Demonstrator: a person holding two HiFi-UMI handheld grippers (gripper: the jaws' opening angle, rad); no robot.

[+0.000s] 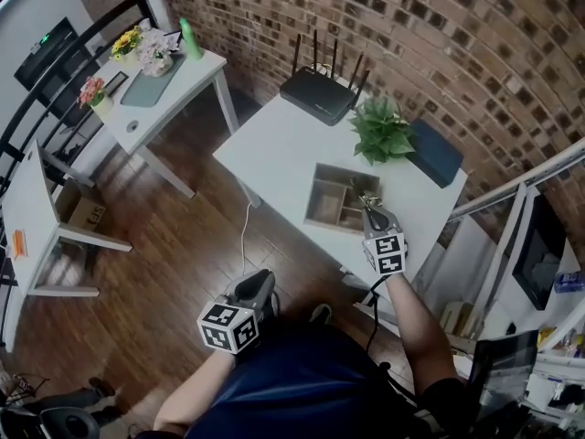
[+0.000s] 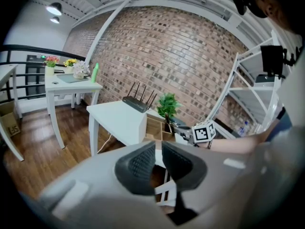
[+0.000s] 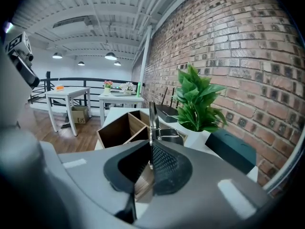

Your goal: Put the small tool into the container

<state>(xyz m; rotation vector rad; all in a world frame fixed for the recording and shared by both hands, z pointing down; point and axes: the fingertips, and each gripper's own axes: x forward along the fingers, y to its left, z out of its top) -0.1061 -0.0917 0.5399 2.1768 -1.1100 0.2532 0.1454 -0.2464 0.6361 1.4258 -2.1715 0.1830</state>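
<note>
- The small tool [image 3: 152, 123], a thin piece of bright metal, was pinched upright in the closed jaws of the right gripper [image 3: 150, 152], its upper end standing clear above the pads
- In the head view it hung over the right-hand side of the container [image 1: 313, 196], an open wooden box split into compartments; whether it had touched the bottom could not be told
- To do this step well, the tool probably wanted lowering between the dividers until it sat inside one compartment, and the jaws parting only then, so it would not tip over a wall
- The left gripper [image 2: 158, 152] waited low by the person's body, well apart from the box, jaws a little apart with nothing between them
- The container sat on a white table [image 1: 272, 144], near a potted plant [image 1: 382, 132], a dark flat box [image 1: 437, 152] and a black router [image 1: 320, 95]
- Beyond were a brick wall [image 1: 439, 44], a wooden floor [image 1: 183, 273] and a second white table [image 1: 175, 88] with flowers
</note>
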